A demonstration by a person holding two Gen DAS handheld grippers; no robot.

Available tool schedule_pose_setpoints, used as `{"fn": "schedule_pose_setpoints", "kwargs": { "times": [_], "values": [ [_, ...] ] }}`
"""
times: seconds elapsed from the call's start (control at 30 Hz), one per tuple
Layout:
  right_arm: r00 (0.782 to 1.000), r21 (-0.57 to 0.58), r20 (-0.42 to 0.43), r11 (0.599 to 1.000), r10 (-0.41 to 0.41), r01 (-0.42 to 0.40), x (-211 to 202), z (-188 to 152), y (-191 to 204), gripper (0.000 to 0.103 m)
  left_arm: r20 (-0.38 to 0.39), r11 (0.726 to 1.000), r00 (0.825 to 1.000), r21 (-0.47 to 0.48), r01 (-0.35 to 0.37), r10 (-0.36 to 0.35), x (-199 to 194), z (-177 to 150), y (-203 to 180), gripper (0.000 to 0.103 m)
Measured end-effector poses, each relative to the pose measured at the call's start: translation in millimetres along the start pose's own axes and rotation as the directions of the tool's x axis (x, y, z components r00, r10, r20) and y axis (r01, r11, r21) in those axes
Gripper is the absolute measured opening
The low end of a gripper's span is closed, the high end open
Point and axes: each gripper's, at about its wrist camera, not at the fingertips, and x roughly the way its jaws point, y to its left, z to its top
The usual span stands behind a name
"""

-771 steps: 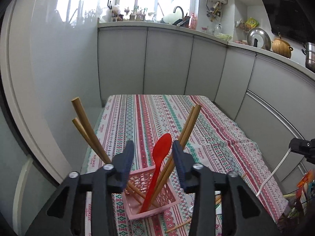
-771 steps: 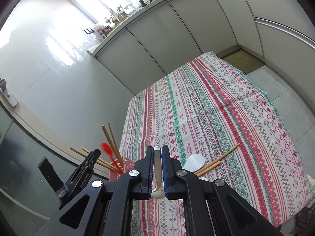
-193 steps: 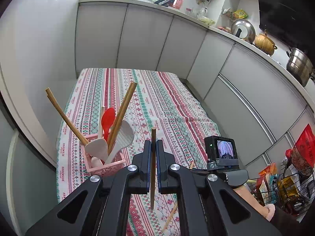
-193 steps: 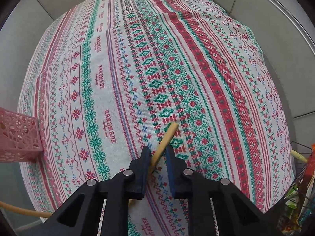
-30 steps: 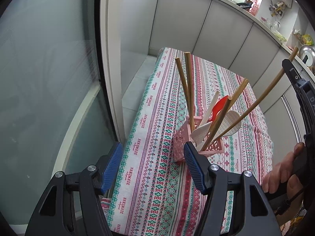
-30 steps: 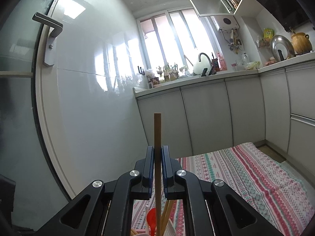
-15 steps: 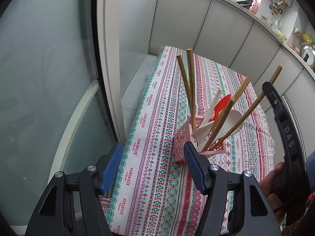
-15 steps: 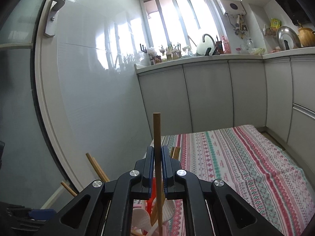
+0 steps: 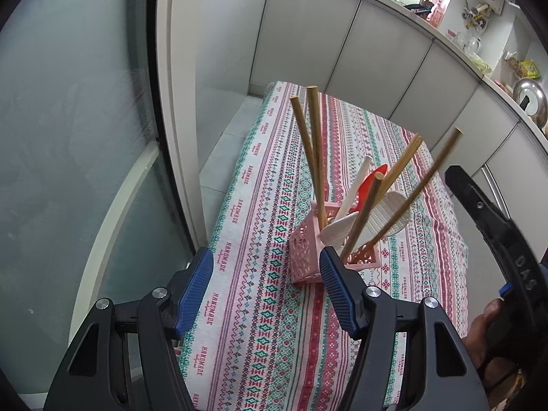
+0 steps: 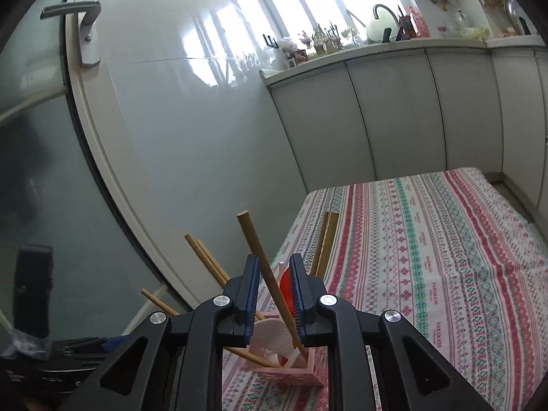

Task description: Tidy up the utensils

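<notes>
Left wrist view: left gripper (image 9: 265, 282) empty, fingers spread wide, above the worktop (image 9: 270, 325). Pink basket (image 9: 304, 250) stands just ahead, holding chopsticks, a white rice paddle (image 9: 383, 217) and red spoon (image 9: 371, 181).

Right wrist view: right gripper (image 10: 274, 294) fingers are opening; a chopstick (image 10: 265, 267) leans loose between them, its foot in the basket.

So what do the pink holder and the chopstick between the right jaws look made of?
Pink holder: seemingly moulded plastic, matte, with lattice-pierced walls. Chopstick: apparently bamboo or wood, unvarnished tan with faint grain; which one isn't clear. It stands loose in the opening right gripper.
</notes>
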Motion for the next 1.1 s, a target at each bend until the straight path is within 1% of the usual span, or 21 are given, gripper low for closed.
{"fn": "schedule_pose_setpoints", "kwargs": {
  "times": [0.03, 0.07, 0.13, 0.17, 0.2, 0.33, 0.4, 0.5, 0.57, 0.6, 0.7, 0.73, 0.93, 1.03, 1.1],
  "values": [
    [1.000, 0.015, 0.000, 1.000, 0.005, -0.005, -4, 2, -2, 0.020, -0.002, 1.000, 1.000, -0.001, 0.002, -0.002, 2, 0, 0, 0.067],
    [1.000, 0.031, 0.000, 1.000, 0.006, -0.006, -7, 5, -6, 0.023, -0.004, 1.000, 1.000, -0.002, 0.000, 0.000, 3, 0, 0, 0.067],
    [1.000, 0.072, 0.005, 0.997, 0.003, -0.003, -17, 8, -16, 0.036, -0.008, 1.000, 1.000, -0.001, -0.006, 0.006, 4, 0, 0, 0.067],
    [1.000, 0.091, 0.012, 0.996, 0.006, -0.007, -22, 9, -21, 0.050, -0.009, 1.000, 1.000, 0.001, -0.008, 0.008, 5, -1, -1, 0.067],
    [1.000, 0.105, 0.011, 0.994, 0.004, -0.005, -27, 11, -26, 0.054, -0.009, 1.000, 1.000, 0.002, -0.008, 0.008, 5, 0, -2, 0.067],
    [0.998, 0.111, -0.048, 0.992, -0.047, 0.052, -45, 19, -38, 0.055, -0.013, 1.000, 1.000, 0.016, 0.002, -0.002, -1, -3, -8, 0.067],
    [0.992, 0.103, -0.086, 0.990, -0.088, 0.097, -58, 20, -43, 0.064, -0.008, 1.000, 1.000, 0.023, 0.008, -0.008, -8, -6, -11, 0.067],
    [0.976, 0.086, -0.144, 0.980, -0.164, 0.177, -79, 23, -50, 0.073, 0.005, 0.999, 1.000, 0.041, 0.001, -0.001, -20, -12, -20, 0.067],
    [0.958, 0.078, -0.184, 0.969, -0.218, 0.235, -96, 22, -56, 0.077, 0.007, 0.998, 1.000, 0.060, -0.009, 0.008, -28, -18, -29, 0.073],
    [0.950, 0.075, -0.202, 0.963, -0.239, 0.258, -105, 22, -59, 0.080, 0.008, 0.998, 1.000, 0.067, -0.010, 0.009, -31, -21, -33, 0.080],
    [0.924, 0.050, -0.239, 0.947, -0.297, 0.318, -134, 18, -65, 0.084, 0.018, 0.995, 1.000, 0.098, 0.003, -0.005, -44, -31, -50, 0.086],
    [0.917, 0.042, -0.245, 0.942, -0.314, 0.334, -142, 16, -67, 0.085, 0.021, 0.994, 1.000, 0.108, 0.000, -0.003, -49, -35, -57, 0.089],
    [0.883, 0.002, -0.261, 0.915, -0.389, 0.404, -194, -2, -69, 0.090, 0.074, 0.983, 0.997, 0.183, -0.032, 0.019, -82, -70, -97, 0.098],
    [0.863, -0.021, -0.272, 0.900, -0.425, 0.436, -214, -14, -69, 0.091, 0.095, 0.972, 0.995, 0.231, -0.043, 0.021, -97, -89, -114, 0.099],
    [0.855, -0.030, -0.282, 0.895, -0.435, 0.445, -223, -21, -68, 0.091, 0.106, 0.966, 0.994, 0.252, -0.052, 0.025, -104, -99, -122, 0.099]
  ]
}}
